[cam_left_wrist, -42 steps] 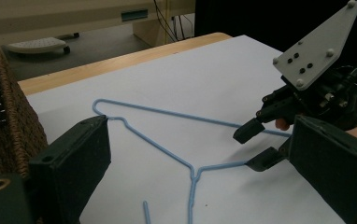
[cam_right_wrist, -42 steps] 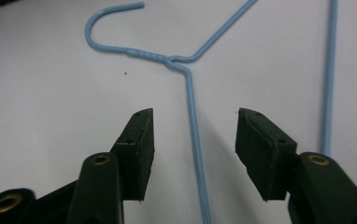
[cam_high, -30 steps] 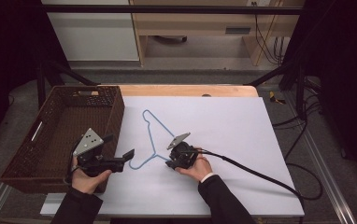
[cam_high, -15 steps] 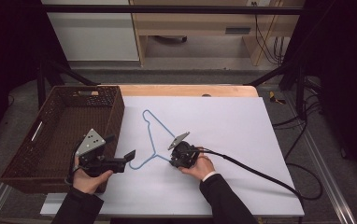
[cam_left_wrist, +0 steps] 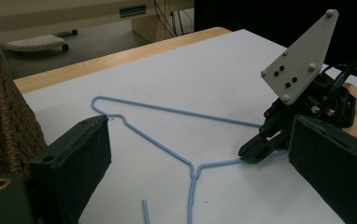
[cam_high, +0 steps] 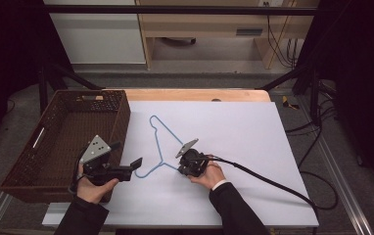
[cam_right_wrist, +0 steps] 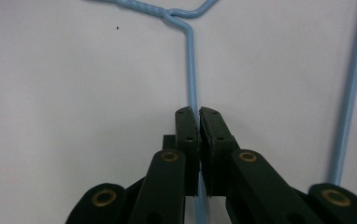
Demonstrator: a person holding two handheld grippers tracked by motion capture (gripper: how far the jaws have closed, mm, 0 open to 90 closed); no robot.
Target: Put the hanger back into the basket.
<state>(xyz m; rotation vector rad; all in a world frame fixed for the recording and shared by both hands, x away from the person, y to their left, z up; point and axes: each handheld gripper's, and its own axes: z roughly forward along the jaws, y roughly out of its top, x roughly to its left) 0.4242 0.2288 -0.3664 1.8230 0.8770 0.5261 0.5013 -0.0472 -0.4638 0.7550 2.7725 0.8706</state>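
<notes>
Right gripper (cam_right_wrist: 196,113) clamped on the blue wire hanger (cam_high: 158,142), its shoulder wire running lengthwise between the jaws; left gripper (cam_high: 134,165) open beside the hanger's hook end, nearer the basket (cam_high: 43,147)

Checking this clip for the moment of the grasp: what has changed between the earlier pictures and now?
The right gripper has just been closing its jaws and is now shut on the blue wire hanger, pinching the wire of one arm near the neck. Neither hand visibly shifted. The left gripper stays open beside the hanger's other arm, not touching it. The hanger lies where it was on the white sheet, and the wicker basket has not moved.
</notes>
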